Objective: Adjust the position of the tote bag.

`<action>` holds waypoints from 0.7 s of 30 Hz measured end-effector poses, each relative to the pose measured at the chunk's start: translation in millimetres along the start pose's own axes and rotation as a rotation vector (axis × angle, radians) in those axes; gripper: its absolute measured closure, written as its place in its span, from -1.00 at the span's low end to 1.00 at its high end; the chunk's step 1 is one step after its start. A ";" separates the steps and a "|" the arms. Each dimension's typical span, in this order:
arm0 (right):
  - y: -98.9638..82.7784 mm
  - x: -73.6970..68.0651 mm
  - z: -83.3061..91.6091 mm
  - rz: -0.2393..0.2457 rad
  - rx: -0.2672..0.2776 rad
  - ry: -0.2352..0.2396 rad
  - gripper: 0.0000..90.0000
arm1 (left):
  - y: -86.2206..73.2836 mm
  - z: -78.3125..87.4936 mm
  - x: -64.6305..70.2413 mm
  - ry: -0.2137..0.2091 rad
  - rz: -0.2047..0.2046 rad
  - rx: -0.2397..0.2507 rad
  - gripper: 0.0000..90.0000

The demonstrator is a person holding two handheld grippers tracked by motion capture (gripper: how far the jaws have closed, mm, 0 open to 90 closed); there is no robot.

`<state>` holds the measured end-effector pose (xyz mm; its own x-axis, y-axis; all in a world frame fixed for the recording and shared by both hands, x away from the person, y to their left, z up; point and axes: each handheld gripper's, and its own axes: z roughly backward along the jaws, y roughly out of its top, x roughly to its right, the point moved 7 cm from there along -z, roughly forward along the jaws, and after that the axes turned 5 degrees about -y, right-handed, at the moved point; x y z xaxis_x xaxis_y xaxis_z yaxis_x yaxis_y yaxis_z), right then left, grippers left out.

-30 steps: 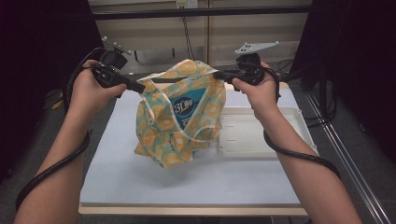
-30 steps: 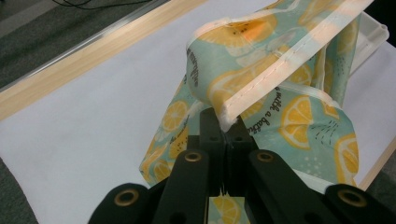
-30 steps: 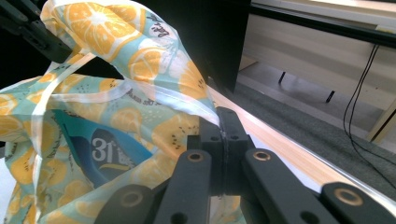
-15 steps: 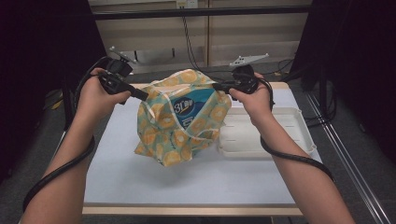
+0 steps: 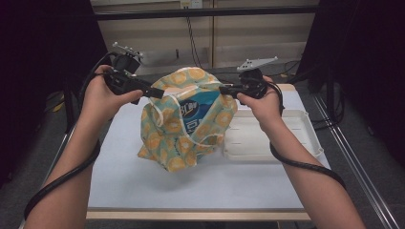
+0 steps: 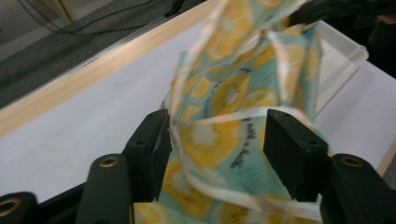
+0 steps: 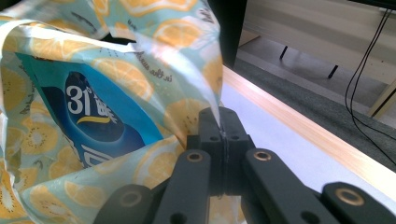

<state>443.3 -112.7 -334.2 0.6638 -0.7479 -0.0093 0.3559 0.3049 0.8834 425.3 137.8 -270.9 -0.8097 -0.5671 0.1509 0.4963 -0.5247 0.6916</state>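
A fabric bag [image 5: 168,138] printed with yellow citrus slices on teal stands on the white table [image 5: 143,186], its mouth held up. A blue packet [image 5: 197,113] shows inside it, and the right gripper view also looks onto the blue packet [image 7: 88,121]. My left gripper [image 5: 155,91] is at the bag's left rim. Its jaws have just been opening, and in the left gripper view they stand apart with the bag [image 6: 233,93] and its pale strap loose between them. My right gripper [image 7: 224,128] is shut on the bag's right rim [image 7: 205,70]; from above, the right gripper [image 5: 223,89] pinches it.
A white plastic tray [image 5: 305,138] lies on the table right of the bag, under my right forearm. The table's wooden front edge [image 5: 191,214] runs along the bottom. Black cables trail from both grippers. Dark curtains flank the table.
The left jaws have opened off the bag's rim. Both hands and the bag sit slightly lower, and the bag's base now rests fuller on the table.
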 end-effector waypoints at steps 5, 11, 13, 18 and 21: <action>-1.0 -1.7 -0.4 -0.007 -0.001 0.001 1.00 | -3.3 -8.7 8.0 -0.012 -0.026 -0.029 -0.11; -2.7 -2.0 0.0 -0.009 -0.002 0.004 1.00 | -18.7 -18.9 8.9 -0.047 -0.019 -0.084 -0.02; -3.4 -1.1 -0.3 -0.009 -0.003 0.004 1.00 | -21.8 -21.4 10.2 -0.042 0.009 -0.079 0.14; -4.3 -0.4 -2.0 -0.017 -0.003 0.004 1.00 | -30.1 -17.1 8.3 -0.044 -0.036 -0.168 0.71; -4.5 -0.7 -3.4 -0.016 -0.004 0.005 1.00 | -31.6 -14.5 6.9 -0.038 -0.039 -0.185 0.84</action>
<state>443.5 -111.6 -339.8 0.6613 -0.7497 -0.0256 0.3692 0.2956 0.8811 408.5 141.3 -301.9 -0.8387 -0.5218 0.1557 0.5110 -0.6553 0.5563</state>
